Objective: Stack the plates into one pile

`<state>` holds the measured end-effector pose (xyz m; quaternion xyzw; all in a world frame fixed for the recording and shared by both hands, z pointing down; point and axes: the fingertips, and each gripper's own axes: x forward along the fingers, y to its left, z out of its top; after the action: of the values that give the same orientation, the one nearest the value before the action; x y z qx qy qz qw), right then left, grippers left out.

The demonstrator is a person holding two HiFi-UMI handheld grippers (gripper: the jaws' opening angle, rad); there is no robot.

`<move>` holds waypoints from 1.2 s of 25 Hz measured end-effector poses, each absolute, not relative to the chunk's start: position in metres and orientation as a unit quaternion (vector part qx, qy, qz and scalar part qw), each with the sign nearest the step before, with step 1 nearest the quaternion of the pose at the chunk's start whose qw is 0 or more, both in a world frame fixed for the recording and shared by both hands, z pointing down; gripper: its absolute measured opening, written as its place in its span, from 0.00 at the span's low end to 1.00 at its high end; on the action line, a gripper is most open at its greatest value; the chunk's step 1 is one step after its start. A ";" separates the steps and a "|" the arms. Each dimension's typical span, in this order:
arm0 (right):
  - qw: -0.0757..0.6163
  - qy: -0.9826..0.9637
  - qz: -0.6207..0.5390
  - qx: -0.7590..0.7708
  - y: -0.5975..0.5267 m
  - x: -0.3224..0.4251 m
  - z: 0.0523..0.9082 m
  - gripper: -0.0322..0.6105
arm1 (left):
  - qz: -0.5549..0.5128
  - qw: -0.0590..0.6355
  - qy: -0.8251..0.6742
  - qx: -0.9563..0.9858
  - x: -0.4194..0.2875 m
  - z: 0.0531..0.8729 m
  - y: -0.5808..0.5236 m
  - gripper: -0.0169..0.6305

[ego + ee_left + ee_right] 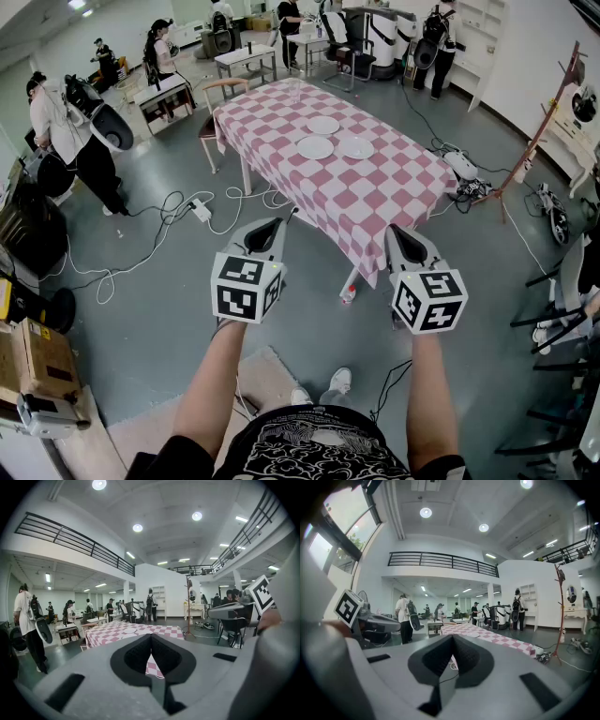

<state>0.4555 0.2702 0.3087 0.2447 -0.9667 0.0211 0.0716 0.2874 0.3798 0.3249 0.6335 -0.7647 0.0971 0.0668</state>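
I'm holding the left gripper and right gripper clenched and empty, well short of the table. The plates are lying unstacked, so I'm needing to walk in and open up

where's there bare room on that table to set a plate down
The near end of the checked table, between the plates and the edge facing you, is bare. The far end by the wooden chair is mostly open. The middle is crowded: all three plates sit close together there.
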 end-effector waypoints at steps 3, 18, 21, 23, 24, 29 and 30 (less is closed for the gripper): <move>0.070 -0.967 0.022 0.244 0.275 0.452 0.310 0.06 | 0.096 0.066 -0.765 0.633 0.286 0.325 0.383 0.04; 0.078 -0.964 0.029 0.254 0.286 0.439 0.315 0.13 | 0.091 0.075 -0.762 0.637 0.268 0.334 0.393 0.12; 0.078 -0.963 0.029 0.257 0.284 0.435 0.315 0.16 | 0.088 0.079 -0.762 0.637 0.262 0.336 0.391 0.18; 0.077 -0.963 0.031 0.258 0.281 0.432 0.315 0.18 | 0.086 0.082 -0.762 0.637 0.256 0.338 0.389 0.21; 0.077 -0.963 0.032 0.257 0.279 0.429 0.315 0.19 | 0.085 0.083 -0.762 0.636 0.253 0.338 0.387 0.22; 0.075 -0.964 0.036 0.252 0.266 0.416 0.317 0.23 | 0.086 0.084 -0.764 0.634 0.241 0.340 0.374 0.28; 0.076 -0.964 0.037 0.251 0.264 0.413 0.318 0.25 | 0.087 0.085 -0.765 0.633 0.238 0.341 0.372 0.30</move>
<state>0.4128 0.2636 0.3182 0.2506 -0.9644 0.0366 0.0757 0.2376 0.3717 0.3409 0.6331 -0.7645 0.0869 0.0845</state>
